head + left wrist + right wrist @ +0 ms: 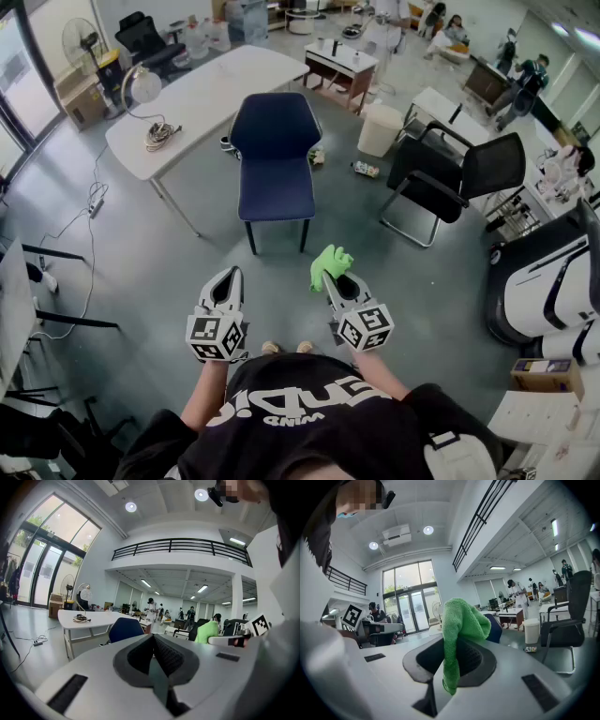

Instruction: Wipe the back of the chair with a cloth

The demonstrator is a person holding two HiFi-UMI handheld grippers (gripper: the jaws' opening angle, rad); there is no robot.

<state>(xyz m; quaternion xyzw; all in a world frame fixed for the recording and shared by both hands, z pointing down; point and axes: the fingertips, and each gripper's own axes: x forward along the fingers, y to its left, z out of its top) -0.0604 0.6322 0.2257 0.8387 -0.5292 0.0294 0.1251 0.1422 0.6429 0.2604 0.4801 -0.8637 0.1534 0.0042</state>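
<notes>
A dark blue chair [274, 159] stands on the grey floor ahead of me, its back [275, 124] toward the white table. My right gripper [332, 278] is shut on a green cloth [329, 264], which bunches up above the jaws [461, 625]. My left gripper [226, 278] is shut with nothing in it. Both grippers hover near my body, well short of the chair. The blue chair [125, 629] shows beyond the left jaws, and the green cloth [206, 632] shows at that view's right.
A long white table [202, 103] with a coil of cable stands behind the chair. A black armchair [453, 178] and a white bin [380, 128] sit to the right. Cables and a power strip [95, 201] lie at the left. Several people are far back.
</notes>
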